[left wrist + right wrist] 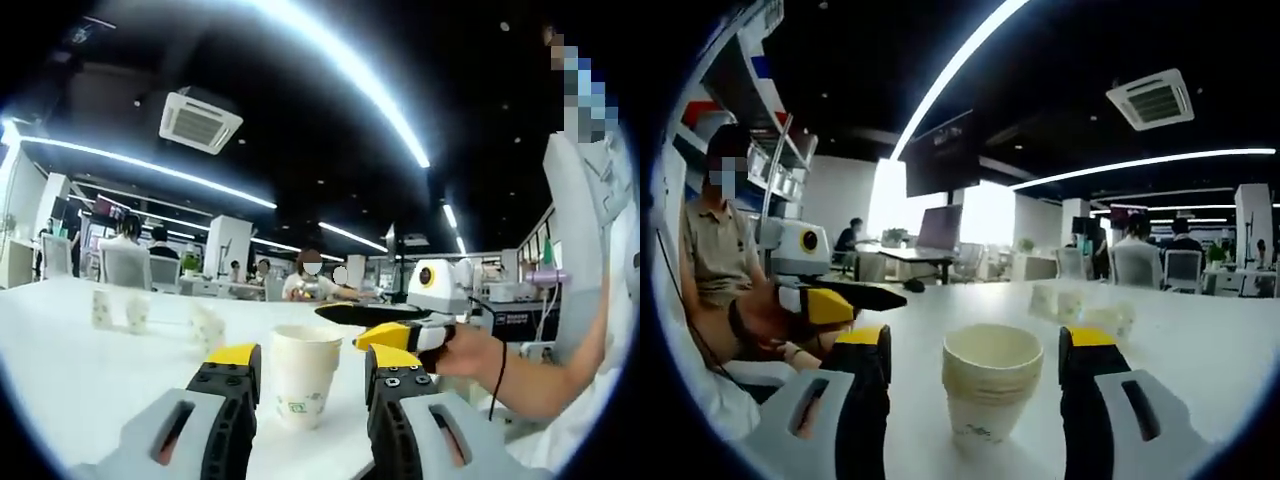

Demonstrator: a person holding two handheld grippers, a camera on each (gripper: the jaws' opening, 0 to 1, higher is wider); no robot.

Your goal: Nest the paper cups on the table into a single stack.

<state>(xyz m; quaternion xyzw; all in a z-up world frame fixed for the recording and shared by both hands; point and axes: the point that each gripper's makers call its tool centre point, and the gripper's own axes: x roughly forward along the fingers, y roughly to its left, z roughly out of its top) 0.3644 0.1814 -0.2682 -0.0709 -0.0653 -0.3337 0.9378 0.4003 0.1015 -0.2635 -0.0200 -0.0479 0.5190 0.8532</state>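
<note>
- Two jaws of the left gripper (312,372) rise from the bottom of the left gripper view, spread wide, with a paper cup (302,375) standing upright between their yellow tips and touching neither.
- In the right gripper view, the right gripper (985,352) also stands wide apart, and a stack of paper cups (991,383) sits upright between its jaws with a gap on each side; several rims show one inside another near the top.
- Both the cup and the stack rest on a white tabletop (90,370), which runs bare to the left of the left jaws and on toward its far edge.
- Near that far side lies a clear plastic piece (150,315), well apart from the cup; the same kind of piece (1080,308) shows beyond the stack in the right gripper view.
- To the right of the left gripper view, the other gripper (405,336) comes in, held by a person's hand (475,352) at the tabletop's near edge.
- Beyond the tabletop are office desks, chairs (1160,265) and seated people.
</note>
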